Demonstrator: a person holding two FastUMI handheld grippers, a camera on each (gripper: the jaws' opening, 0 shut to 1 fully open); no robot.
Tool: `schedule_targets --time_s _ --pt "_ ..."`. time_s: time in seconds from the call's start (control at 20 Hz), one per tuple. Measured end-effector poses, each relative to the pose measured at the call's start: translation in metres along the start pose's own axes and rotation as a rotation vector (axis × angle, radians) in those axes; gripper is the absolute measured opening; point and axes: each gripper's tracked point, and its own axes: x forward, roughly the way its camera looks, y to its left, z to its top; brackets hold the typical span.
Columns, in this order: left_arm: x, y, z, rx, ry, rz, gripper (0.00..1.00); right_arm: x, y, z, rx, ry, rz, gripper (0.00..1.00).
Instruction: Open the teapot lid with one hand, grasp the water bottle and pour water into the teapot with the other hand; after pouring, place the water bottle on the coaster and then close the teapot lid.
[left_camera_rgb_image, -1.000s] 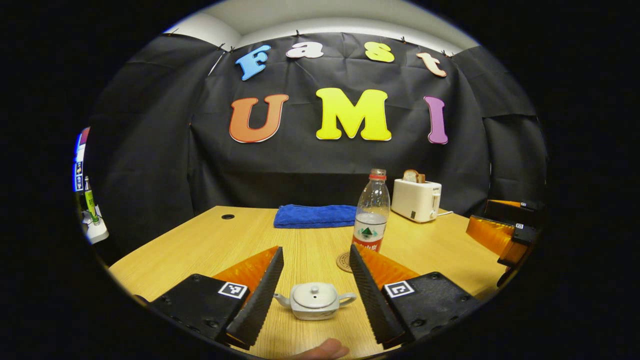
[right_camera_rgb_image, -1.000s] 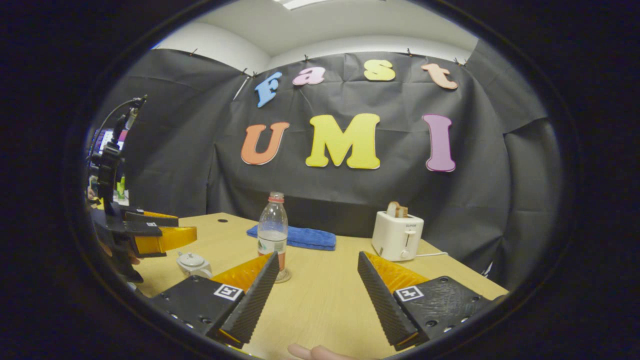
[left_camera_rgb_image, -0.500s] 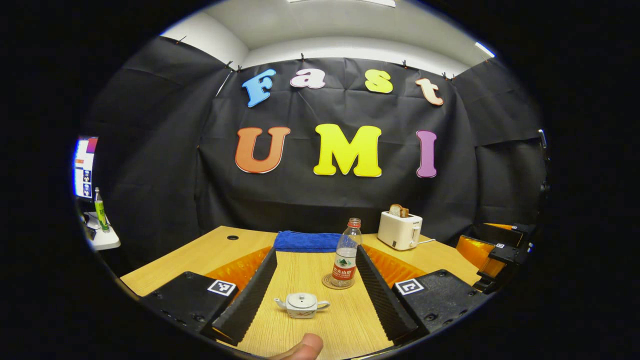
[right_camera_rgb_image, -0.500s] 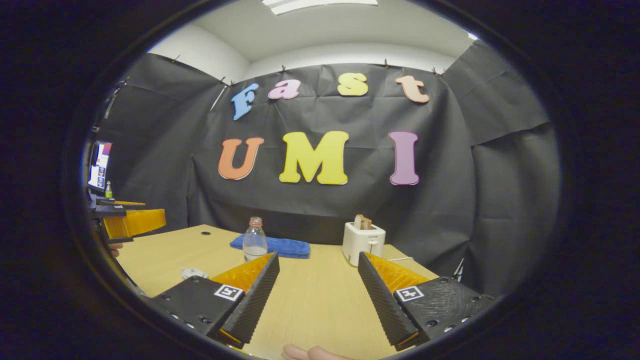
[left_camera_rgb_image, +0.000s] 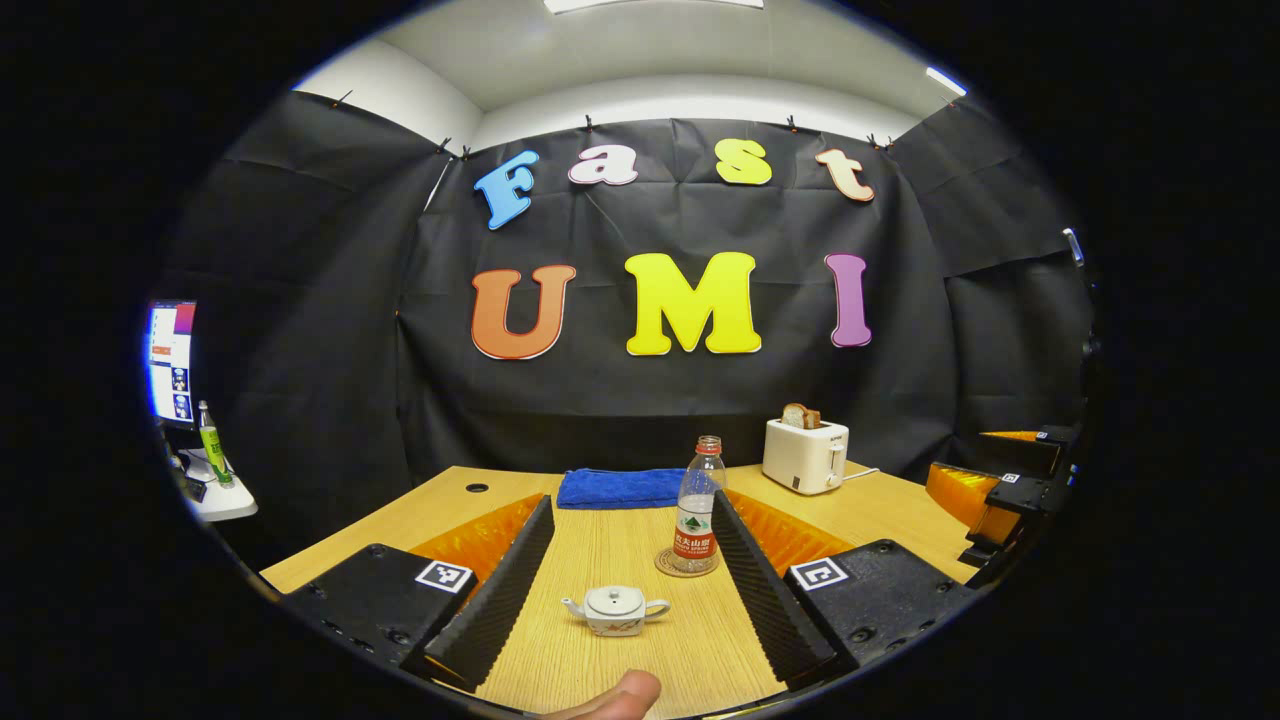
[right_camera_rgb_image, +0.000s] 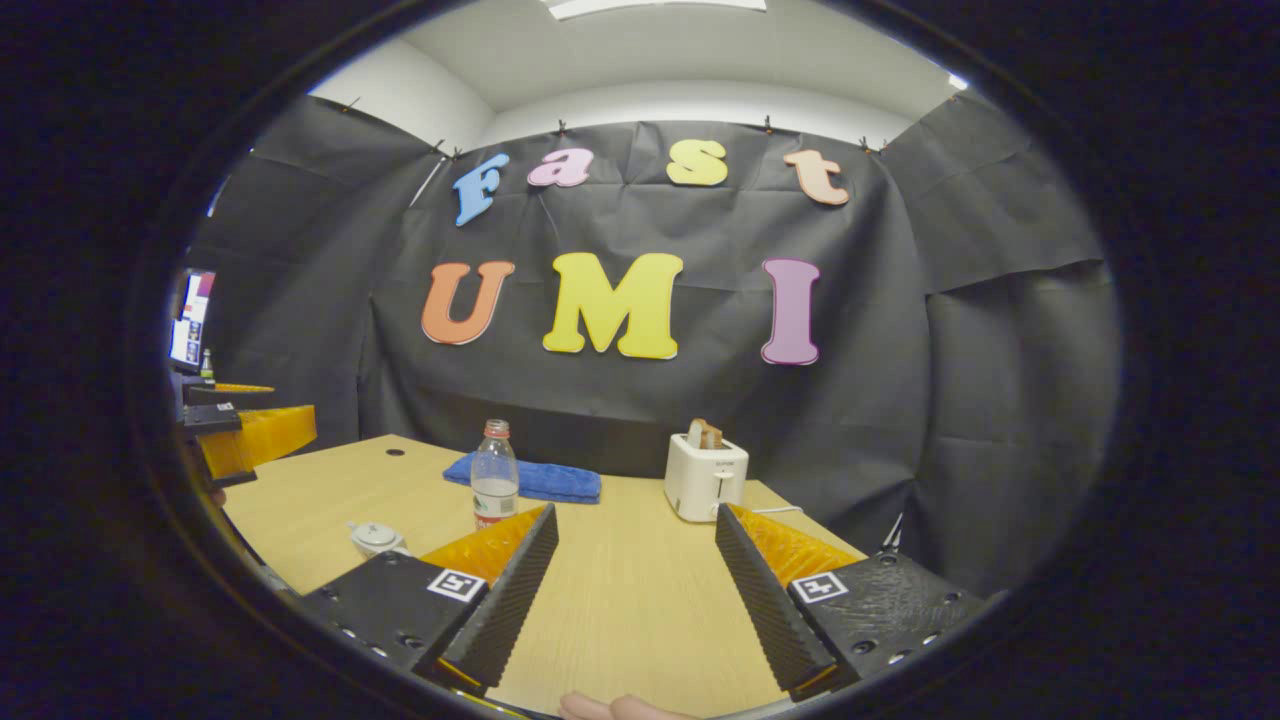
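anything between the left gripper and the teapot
No. In the left gripper view the left gripper is open, and the teapot sits on bare table between its fingers, lid on, untouched.

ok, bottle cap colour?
Red, on the water bottle standing on the coaster. Clearest in the left gripper view.

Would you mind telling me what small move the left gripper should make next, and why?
Probably ease the left gripper forward and down toward the teapot. Its lid is on, the jaws are open and empty with the teapot between and beyond them, and the water bottle stands untouched on the coaster, so opening the lid looks like the first step.
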Motion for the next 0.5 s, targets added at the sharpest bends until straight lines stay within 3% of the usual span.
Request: schedule_targets --time_s 0.5 --pt "0.0042 0.0022 -0.0069 -0.011 0.019 -0.001 0.99 0.0078 -0.0087 -0.0078 0.018 0.027 -0.012 0.95"
